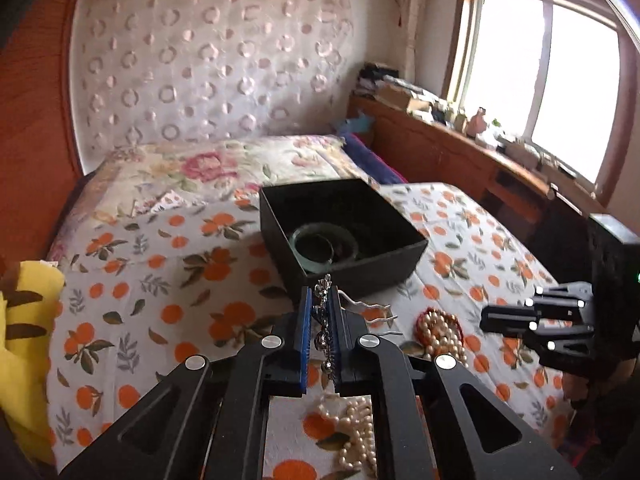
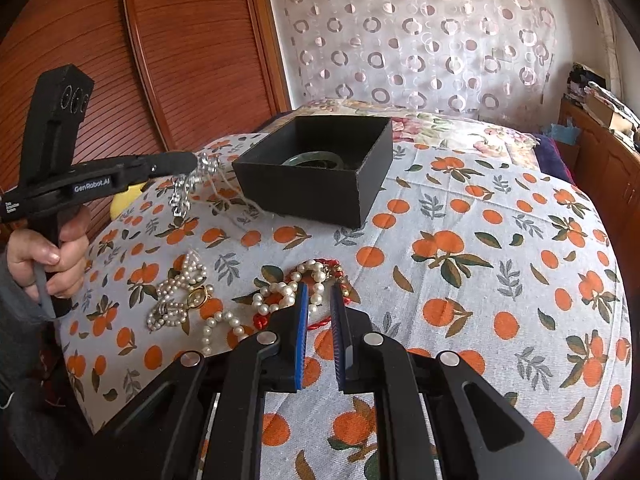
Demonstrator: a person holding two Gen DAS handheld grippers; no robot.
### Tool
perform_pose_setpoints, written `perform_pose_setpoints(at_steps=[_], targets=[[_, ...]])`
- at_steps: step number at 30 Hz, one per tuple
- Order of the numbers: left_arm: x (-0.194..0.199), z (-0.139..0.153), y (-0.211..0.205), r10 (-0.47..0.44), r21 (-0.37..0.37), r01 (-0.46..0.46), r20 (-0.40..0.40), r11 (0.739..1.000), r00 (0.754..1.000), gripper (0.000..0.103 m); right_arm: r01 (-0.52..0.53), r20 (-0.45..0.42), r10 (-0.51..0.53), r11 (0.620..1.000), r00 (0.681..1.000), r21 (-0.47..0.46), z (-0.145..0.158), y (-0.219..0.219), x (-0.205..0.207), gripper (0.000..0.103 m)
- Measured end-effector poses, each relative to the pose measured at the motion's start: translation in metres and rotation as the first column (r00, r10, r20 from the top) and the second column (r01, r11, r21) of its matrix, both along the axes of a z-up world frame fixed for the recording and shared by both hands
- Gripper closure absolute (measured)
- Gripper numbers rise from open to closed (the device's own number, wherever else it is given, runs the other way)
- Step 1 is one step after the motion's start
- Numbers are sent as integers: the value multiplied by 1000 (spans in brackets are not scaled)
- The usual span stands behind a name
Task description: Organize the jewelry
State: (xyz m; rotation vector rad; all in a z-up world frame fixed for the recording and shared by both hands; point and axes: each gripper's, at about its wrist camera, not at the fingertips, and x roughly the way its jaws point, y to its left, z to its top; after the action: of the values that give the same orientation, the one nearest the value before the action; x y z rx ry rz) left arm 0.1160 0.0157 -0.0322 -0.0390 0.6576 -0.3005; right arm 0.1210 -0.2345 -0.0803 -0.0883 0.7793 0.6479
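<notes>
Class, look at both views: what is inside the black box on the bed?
Inside the black box lies a green bangle, seen in both views. The near wall hides part of the floor, so anything else there cannot be seen.

bangle (image 1: 323,249) in box (image 1: 362,276); pearls (image 2: 276,294) — before it

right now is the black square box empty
No, a green jade bangle lies inside the black square box.
</notes>
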Motion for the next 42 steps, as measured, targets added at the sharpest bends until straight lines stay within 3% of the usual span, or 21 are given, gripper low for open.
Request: perform_pose_setpoints(at_steps=[9, 19, 27, 34, 42], targets=[[-3, 4, 6, 22, -4, -22, 11, 1000, 1000, 96, -9, 3, 9, 1000, 1000, -13, -1, 5, 2, 90], [-6, 5, 8, 26, -1, -26, 12, 1000, 1000, 96, -5, -28, 0, 989, 1000, -146, -19, 21, 26, 90], [-7, 7, 9, 28, 1, -28, 12, 1000, 1000, 96, -38, -34, 32, 983, 999, -181, -23, 25, 30, 95], [-10, 10, 12, 23, 3, -23, 23, 1000, 999, 96, -7, 89, 13, 998, 996, -67, 24, 10, 17, 95], [-11, 25, 11, 15, -3, -14, 55, 1000, 998, 96, -3, 187, 8, 1000, 982, -29, 68, 5, 8, 95]])
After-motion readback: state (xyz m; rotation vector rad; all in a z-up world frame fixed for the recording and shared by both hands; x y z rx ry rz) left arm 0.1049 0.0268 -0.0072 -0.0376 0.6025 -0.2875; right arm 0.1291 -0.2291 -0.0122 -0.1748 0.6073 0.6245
